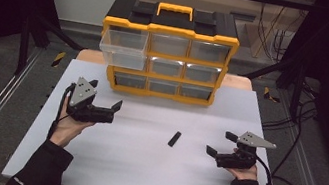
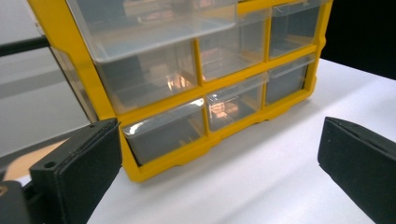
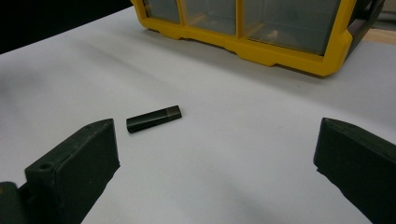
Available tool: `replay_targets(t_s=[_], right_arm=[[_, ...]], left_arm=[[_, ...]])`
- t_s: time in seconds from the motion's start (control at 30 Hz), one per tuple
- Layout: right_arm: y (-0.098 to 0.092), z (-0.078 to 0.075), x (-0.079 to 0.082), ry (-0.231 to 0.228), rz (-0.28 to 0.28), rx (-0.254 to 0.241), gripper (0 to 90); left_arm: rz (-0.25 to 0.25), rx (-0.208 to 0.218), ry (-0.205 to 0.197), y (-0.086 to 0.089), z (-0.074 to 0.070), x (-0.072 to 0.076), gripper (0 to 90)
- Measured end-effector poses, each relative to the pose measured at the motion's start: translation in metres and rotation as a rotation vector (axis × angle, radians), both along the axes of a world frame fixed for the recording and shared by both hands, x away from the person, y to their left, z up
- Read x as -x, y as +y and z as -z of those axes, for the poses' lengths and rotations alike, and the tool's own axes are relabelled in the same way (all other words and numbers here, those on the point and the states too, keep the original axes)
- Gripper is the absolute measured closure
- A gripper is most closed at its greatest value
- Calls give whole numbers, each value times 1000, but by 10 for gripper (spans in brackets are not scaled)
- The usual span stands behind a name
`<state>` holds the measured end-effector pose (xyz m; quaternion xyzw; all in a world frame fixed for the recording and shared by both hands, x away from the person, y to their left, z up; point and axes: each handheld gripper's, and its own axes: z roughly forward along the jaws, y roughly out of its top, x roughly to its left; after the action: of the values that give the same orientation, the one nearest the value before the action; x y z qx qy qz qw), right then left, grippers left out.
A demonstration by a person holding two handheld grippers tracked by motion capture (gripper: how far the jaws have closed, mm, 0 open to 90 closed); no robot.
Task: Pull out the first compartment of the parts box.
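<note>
**Drawer is out, the little black stick is next**

A big yellow and black drawer box point(image 1: 167, 52) stands at the back of the white worktop point(image 1: 139, 169). Its top left drawer point(image 1: 123, 47) is pulled out and hangs over the worktop, and it looks empty. So the step in hand seems to be this: the drawer is ready, and now something has to go in it.

That something is most likely the small black stick point(image 1: 174, 139). It lies flat on the worktop, between the two hands and a bit nearer the right one, well apart from the box.

Next, a tool must come down over the stick, squeeze it across its thin sides, and lift it.

The left tool point(image 1: 106, 101) is held near the box front, pointing toward the middle of the worktop, jaws wide apart with nothing in them. The right tool point(image 1: 221, 143) sits low, aimed at the stick, jaws also wide apart and empty.
</note>
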<state>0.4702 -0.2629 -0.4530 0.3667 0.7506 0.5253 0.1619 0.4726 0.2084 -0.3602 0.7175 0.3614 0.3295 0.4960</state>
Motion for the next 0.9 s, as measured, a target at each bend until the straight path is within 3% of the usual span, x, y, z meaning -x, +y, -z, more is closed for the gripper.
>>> replay_targets(t_s=[0.63, 0.9], right_arm=[[0, 0, 0, 1, 2, 9, 3], [1, 1, 0, 4, 3, 14, 3]], left_arm=[[45, 51, 63, -10, 31, 5, 0], [65, 17, 89, -16, 41, 6, 0]])
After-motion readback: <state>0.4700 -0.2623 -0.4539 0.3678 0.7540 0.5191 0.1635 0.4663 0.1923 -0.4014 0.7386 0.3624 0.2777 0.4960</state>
